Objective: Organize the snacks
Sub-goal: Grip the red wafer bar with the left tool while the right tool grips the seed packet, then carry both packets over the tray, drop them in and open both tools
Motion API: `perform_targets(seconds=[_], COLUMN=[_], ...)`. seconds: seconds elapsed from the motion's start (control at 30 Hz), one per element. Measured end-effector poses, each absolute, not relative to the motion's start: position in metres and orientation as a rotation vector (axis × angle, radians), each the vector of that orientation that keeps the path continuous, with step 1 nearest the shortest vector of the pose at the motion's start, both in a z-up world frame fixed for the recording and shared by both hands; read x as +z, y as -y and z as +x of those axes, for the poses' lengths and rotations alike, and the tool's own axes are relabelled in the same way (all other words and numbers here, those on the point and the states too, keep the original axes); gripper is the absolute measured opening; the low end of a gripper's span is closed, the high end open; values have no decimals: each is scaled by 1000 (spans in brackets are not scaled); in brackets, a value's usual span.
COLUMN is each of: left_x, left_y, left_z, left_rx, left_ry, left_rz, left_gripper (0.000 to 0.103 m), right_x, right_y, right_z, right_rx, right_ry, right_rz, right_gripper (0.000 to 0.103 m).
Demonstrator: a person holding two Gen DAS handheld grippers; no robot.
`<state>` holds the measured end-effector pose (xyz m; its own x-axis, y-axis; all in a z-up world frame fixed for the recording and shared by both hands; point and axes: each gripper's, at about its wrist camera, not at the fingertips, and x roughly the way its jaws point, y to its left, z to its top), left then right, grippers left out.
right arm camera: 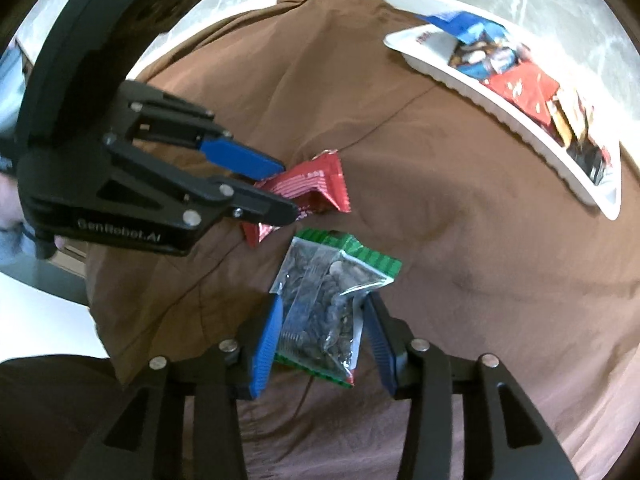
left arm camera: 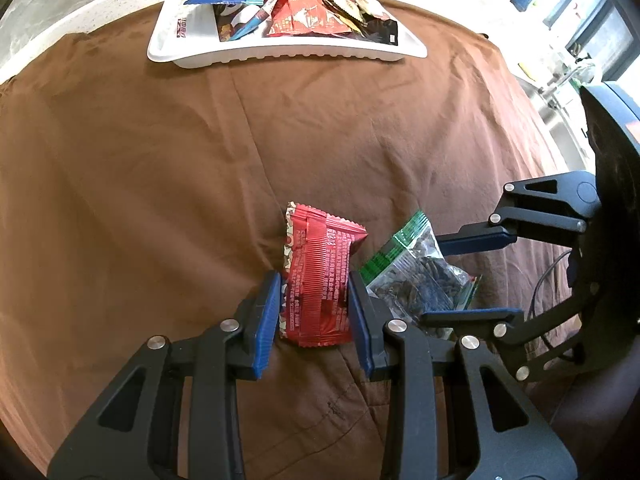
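Note:
My left gripper (left arm camera: pixel 314 292) is shut on a red snack packet (left arm camera: pixel 320 276), pads pressing both its sides, on the brown cloth. It also shows in the right wrist view (right arm camera: pixel 286 190), holding the red packet (right arm camera: pixel 316 184). My right gripper (right arm camera: pixel 320 316) has its jaws around a clear packet of dark seeds with green edges (right arm camera: pixel 324 312); the left pad touches it, the right pad stands slightly apart. In the left wrist view the right gripper (left arm camera: pixel 436 276) straddles the seed packet (left arm camera: pixel 424 280).
A white tray (left arm camera: pixel 280 54) with several snack packets sits at the far edge of the brown cloth (left arm camera: pixel 160 160); it also shows in the right wrist view (right arm camera: pixel 520 128). A pale counter rims the cloth.

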<state>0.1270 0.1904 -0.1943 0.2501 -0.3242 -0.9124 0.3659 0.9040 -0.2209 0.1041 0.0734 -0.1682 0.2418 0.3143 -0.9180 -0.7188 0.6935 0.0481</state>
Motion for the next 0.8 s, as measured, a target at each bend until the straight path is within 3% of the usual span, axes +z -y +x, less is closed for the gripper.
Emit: perform_targets(seconds=[0.17,0.8], left_x=[-194,-176], left_y=[-189,-208], left_z=[125,138], left_rx=[-466,-506], left_ry=[-1224,-1203], left_rz=[53,-145], left_gripper=[31,30], right_x=[-162,-135], right_y=[-69,12], right_z=[107,157], right_rx=[774,800], right_ry=[-1120,-1189], right_rz=[-382,77], right_gripper=[26,25])
